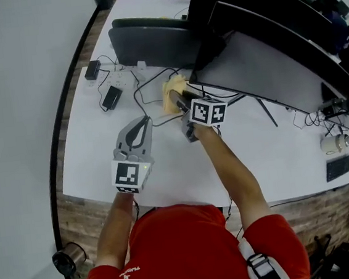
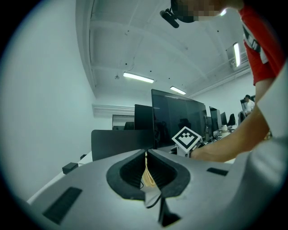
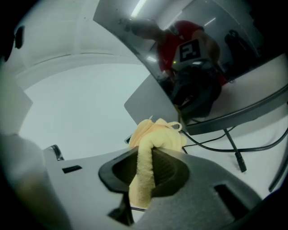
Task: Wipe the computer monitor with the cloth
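The yellow cloth (image 1: pixel 171 94) is bunched against the lower edge of the big dark monitor (image 1: pixel 259 59) on the white desk (image 1: pixel 96 162). My right gripper (image 1: pixel 180 101) is shut on it; in the right gripper view the cloth (image 3: pixel 158 134) bulges past the jaws of that gripper (image 3: pixel 150 152), close under the monitor screen (image 3: pixel 216 27). My left gripper (image 1: pixel 143 122) rests low over the desk to the left of the cloth, apart from it. Its jaws are shut with nothing held in the left gripper view (image 2: pixel 146 155), where the monitor (image 2: pixel 180 117) stands ahead.
A second dark screen (image 1: pixel 152 42) stands behind the cloth. A power strip (image 1: pixel 118 79), two black adapters (image 1: pixel 111 98) and cables (image 1: pixel 141 86) lie at the back left. A cup (image 1: pixel 335 143) and keyboard (image 1: pixel 338 167) sit far right. The desk's front edge is near my body.
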### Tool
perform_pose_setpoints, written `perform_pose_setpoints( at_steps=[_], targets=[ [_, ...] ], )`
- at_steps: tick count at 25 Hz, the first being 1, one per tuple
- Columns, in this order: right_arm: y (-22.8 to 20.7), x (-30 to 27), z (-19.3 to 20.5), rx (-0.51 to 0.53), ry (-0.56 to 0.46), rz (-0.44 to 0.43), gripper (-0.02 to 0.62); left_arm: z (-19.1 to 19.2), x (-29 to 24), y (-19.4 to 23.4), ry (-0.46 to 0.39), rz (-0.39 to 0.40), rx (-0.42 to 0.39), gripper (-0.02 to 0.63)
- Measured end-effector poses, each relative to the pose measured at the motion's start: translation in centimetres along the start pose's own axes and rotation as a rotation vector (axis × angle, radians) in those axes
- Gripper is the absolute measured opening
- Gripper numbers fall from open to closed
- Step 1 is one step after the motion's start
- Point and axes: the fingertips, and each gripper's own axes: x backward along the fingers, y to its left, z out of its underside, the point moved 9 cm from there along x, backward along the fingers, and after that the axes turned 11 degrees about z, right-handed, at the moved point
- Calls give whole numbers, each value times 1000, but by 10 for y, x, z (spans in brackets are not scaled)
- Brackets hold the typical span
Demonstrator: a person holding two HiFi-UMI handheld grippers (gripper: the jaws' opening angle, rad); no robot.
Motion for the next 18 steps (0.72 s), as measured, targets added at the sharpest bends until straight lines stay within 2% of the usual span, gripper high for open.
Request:
perform_pose_setpoints(
  at_steps=[4, 8, 14, 18],
  targets=[
    [31, 22, -2, 110, -40, -87, 64, -7, -7, -1, -3, 6, 25, 15],
    [58, 56, -4, 259, -147, -133, 64, -15, -17, -1, -29, 10, 30, 15],
    [81, 110, -8, 429, -318, -114, 64, -29, -27, -6, -64, 17, 28, 15],
    [85, 136, -10, 474, -383, -78, 63, -35, -35, -15, -75, 38, 28, 15]
  ],
)
